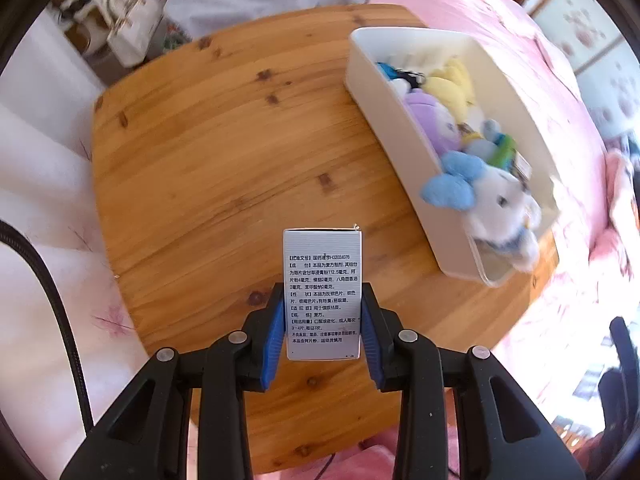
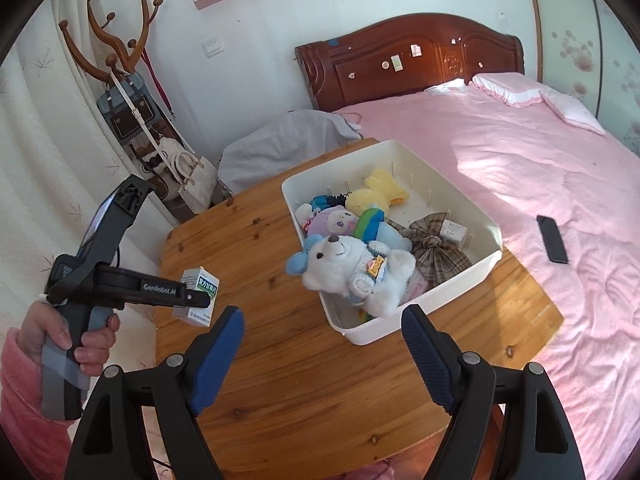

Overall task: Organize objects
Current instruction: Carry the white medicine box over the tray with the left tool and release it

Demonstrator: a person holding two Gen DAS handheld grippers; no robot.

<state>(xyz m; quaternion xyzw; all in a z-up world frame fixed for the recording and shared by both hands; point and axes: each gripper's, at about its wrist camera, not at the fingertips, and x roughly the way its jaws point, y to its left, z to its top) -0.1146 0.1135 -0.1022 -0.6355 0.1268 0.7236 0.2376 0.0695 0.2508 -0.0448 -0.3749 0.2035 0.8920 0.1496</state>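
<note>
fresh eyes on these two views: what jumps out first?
Probably the white bin crammed with plush toys at the wooden table's far side by the pink bed, a white bear with blue ears spilling over its near wall. Next, the left tool shut on a small medicine box, held above the tabletop. The right tool is open and empty.

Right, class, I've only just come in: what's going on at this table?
A person is tidying with a hand-held gripper in each hand. The left gripper is shut on a small medicine box, held above the bare wooden table. The right gripper is open and empty. At the table's far side sits a white bin already holding soft toys, including a white teddy bear, a plaid bow and another small box. The held box is not yet in the bin.
</note>
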